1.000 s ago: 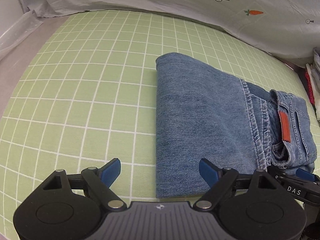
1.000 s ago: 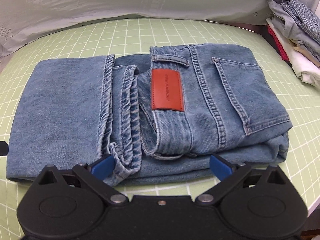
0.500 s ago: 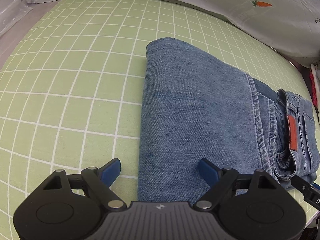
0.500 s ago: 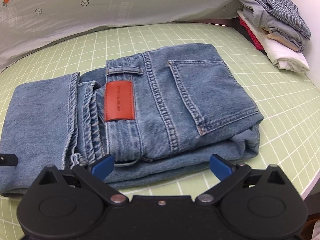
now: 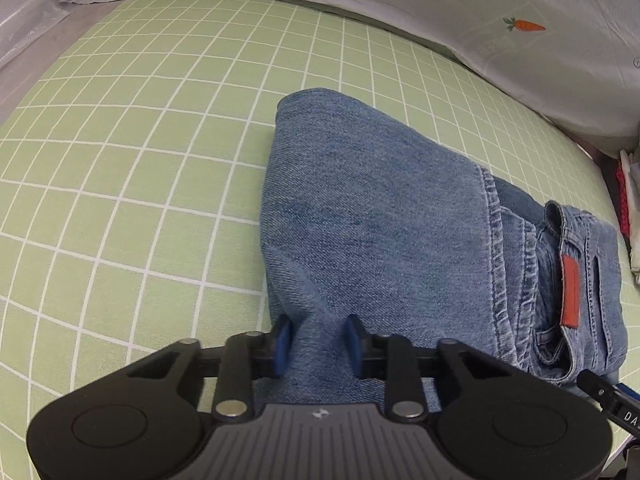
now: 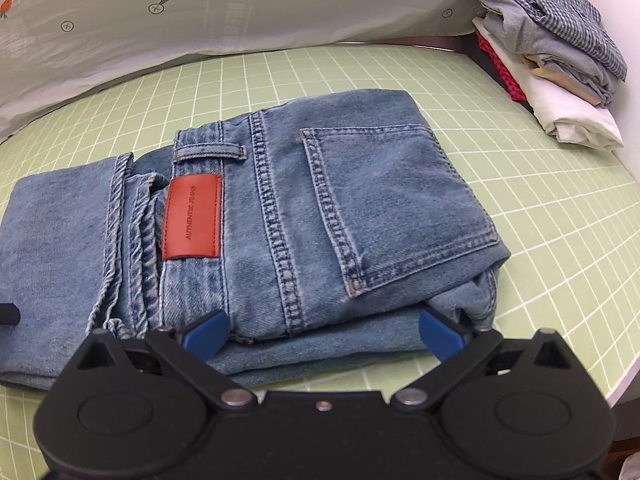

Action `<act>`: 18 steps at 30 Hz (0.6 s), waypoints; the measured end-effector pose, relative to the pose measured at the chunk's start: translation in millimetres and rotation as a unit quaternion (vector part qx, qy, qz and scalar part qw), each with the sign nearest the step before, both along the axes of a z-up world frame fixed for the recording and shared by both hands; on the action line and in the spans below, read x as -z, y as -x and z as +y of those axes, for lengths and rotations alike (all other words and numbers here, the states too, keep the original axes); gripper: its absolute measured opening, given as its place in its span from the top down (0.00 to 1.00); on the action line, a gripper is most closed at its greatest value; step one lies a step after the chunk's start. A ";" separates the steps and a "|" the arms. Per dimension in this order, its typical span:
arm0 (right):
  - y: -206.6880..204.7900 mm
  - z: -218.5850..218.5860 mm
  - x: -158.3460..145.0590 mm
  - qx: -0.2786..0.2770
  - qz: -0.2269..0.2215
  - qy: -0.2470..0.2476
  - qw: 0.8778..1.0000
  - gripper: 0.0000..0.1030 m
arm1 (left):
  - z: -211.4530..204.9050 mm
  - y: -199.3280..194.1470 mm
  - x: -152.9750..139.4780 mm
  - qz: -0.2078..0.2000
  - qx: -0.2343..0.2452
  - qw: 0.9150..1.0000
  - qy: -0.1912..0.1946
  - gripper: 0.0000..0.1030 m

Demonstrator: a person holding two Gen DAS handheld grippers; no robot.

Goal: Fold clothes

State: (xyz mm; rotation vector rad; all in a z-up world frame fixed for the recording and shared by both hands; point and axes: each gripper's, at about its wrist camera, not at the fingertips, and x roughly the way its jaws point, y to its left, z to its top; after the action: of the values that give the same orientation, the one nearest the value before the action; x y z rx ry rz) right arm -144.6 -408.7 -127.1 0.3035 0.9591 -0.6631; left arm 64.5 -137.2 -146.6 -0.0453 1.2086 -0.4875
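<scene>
A pair of folded blue jeans [image 5: 380, 220] lies on the green grid mat [image 5: 140, 160]. The leg end is on the left; the waist with a red leather patch [image 6: 192, 216] and a back pocket is on the right. My left gripper [image 5: 318, 340] is closing, and its blue pads pinch a bunched ridge of denim at the near edge of the leg end. My right gripper [image 6: 324, 330] stands open at the near edge of the jeans [image 6: 320, 208], its fingers spread wide just over the seat part, gripping nothing.
A stack of folded clothes [image 6: 560, 60] sits at the far right corner. A white sheet with carrot prints [image 6: 200, 12] runs along the back. The mat [image 6: 560, 220] ends at a table edge near right. Bare mat spreads left of the jeans.
The left jaws went from wide open to closed on the jeans' near edge, bunching the denim. The right gripper slid right along the near edge, from the leg hems toward the pocket.
</scene>
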 end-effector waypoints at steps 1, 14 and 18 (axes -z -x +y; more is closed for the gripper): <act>2.0 -3.2 -1.1 0.000 -0.002 0.001 1.000 0.00 | 1.0 0.0 -3.2 0.000 -0.005 1.000 0.010 0.89; 41.8 -79.5 -19.7 0.025 -0.060 0.001 0.998 0.00 | -67.7 40.3 -81.0 -0.040 0.000 0.983 0.181 0.94; 53.0 -113.5 -24.5 0.020 -0.072 0.006 0.997 0.00 | -120.6 58.0 -85.6 -0.021 0.024 0.972 0.234 0.94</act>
State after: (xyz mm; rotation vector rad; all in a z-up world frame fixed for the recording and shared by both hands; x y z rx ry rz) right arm -197.6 -522.2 -102.6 0.3562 0.8138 -0.6746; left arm 6.5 -257.8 -61.0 -0.4072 1.0339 -0.8056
